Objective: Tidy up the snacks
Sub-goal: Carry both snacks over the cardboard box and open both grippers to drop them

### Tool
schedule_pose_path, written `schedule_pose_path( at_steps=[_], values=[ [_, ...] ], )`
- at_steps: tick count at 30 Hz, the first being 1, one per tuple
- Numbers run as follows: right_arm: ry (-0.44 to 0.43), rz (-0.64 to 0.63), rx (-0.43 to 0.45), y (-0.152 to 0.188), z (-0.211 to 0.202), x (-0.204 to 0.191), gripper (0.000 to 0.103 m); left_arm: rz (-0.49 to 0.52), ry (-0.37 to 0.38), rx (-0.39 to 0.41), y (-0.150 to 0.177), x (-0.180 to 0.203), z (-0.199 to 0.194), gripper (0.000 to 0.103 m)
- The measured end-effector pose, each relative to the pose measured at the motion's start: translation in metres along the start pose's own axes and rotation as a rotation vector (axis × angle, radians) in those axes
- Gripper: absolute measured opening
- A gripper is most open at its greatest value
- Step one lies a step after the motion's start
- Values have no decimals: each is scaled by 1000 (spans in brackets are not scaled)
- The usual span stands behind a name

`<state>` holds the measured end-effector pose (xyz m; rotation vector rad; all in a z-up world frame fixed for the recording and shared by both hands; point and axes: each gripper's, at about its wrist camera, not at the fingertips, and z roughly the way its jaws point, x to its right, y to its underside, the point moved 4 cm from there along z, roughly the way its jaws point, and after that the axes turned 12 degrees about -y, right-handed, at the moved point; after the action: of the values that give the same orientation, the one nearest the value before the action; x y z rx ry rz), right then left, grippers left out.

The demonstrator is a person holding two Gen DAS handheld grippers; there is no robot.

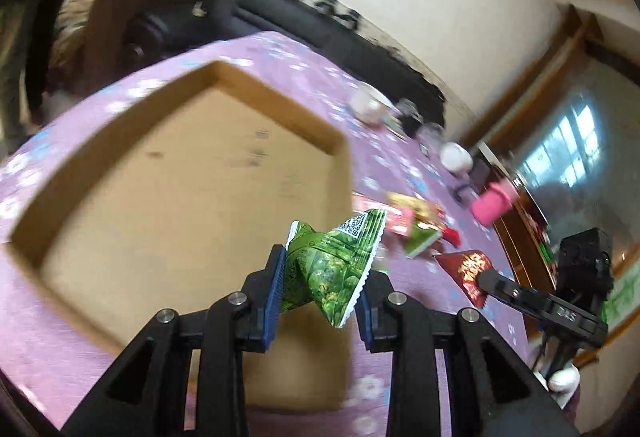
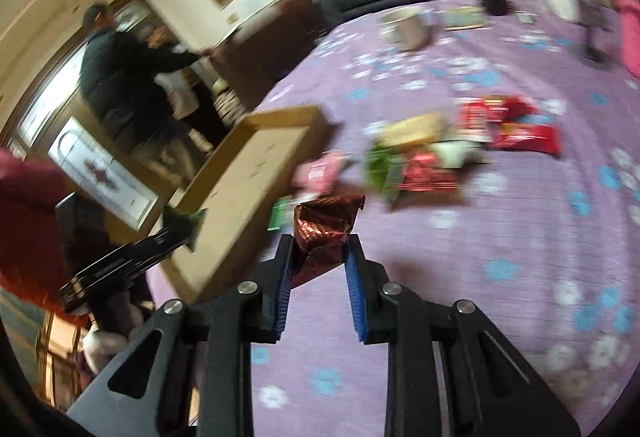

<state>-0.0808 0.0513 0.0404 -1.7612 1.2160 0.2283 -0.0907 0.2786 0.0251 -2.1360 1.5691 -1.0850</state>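
— From the left wrist camera: the left gripper (image 1: 320, 277) is clamped on a crumpled green snack packet (image 1: 334, 265), carried above the near edge of the shallow cardboard tray (image 1: 120, 117), which looks bare inside. What worries you?

— The packet is pinched at its puffy middle, so I'd guess it could squirm loose and drop on the purple flowered tablecloth (image 1: 280, 53) short of the tray. Any writing?

— A QR code on its top flap; the rest is too blurred. To the right, the right gripper (image 1: 486, 279) grips a dark red packet (image 1: 466, 271) with gold lettering I can't make out.

— And the right wrist camera?

— The right gripper (image 2: 320, 253) is squeezed onto that shiny red-brown foil packet (image 2: 326, 227), held clear of the cloth. The tray (image 2: 248, 165) lies to its left, the remaining snack pile (image 2: 436, 149) beyond.

— Risk there?

— Both hands head for one tray, so they might bump. Labels here are all smeared.
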Motion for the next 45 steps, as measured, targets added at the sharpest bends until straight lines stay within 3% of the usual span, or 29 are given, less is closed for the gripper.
schedule_pose_path(
  at_steps=[11,17,20,24,28,31,32,33,35,37,39,41,45],
  values=[
    [-76,-147,-210,3,125,-84,27,-48,-228,47,-11,-58,-11,31],
    [-59,-173,-274,13,164,-95,29,-113,-182,56,-10,-71,-17,46],
    [-62,-165,-277,14,168,-94,29,-145,-158,63,-11,-75,-22,47],
    [-49,-189,-244,8,152,-95,30,-165,-144,80,-11,-71,-31,48],
    [2,-217,-104,-12,94,-84,41,-137,-107,115,-13,-52,-40,54],
    [115,-252,32,-23,42,-69,67,-102,-72,131,-12,-36,-44,59],
    [180,-259,96,-27,20,-59,84,-87,-60,131,-11,-29,-44,61],
    [233,-256,155,-29,1,-47,93,-75,-49,129,-10,-23,-43,62],
    [356,-204,248,-31,-35,-9,94,-44,-26,115,-7,-9,-37,63],
    [430,-71,199,-33,-47,31,92,-16,-9,97,-3,0,-33,63],
    [349,95,137,-27,-51,72,66,21,4,74,4,12,-26,63],
    [334,156,122,-21,-49,91,64,64,13,56,8,25,-21,63],
    [279,123,125,-20,-32,84,64,139,28,47,17,47,-21,63]
  ],
)
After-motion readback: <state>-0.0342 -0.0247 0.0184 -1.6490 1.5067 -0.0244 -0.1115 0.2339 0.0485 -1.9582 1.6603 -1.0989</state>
